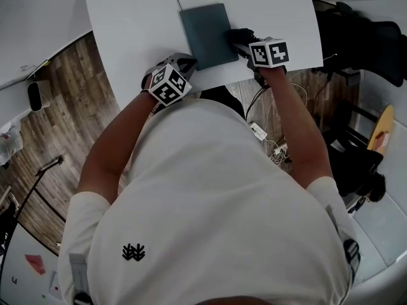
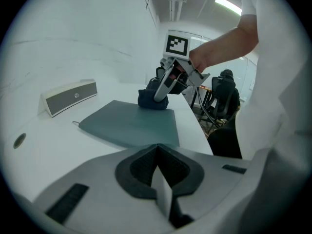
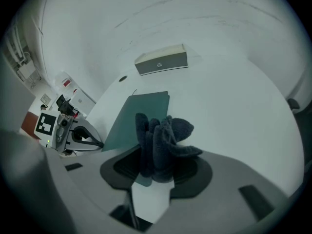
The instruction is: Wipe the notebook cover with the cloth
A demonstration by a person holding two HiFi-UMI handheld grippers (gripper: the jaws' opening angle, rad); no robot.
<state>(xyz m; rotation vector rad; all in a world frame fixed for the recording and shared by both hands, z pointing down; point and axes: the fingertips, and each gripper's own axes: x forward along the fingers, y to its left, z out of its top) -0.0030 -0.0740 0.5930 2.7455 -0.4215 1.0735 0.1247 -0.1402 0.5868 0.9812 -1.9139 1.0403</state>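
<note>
Cloth clamped in my right gripper, at the notebook's right edge.

My right gripper (image 3: 158,169) has its jaws closed on a bunched dark cloth (image 3: 163,140), which bulges out past them and rests against the right side of the teal notebook (image 1: 206,33). The notebook lies flat and closed on the white table (image 1: 140,24), just ahead of me. My left gripper (image 2: 157,167) has its jaws pressed together with nothing between them. Its tip sits at the notebook's near left corner, though I cannot tell whether it touches the cover. A grey box (image 2: 68,97) stands on the table beyond the notebook, apart from it.
</note>
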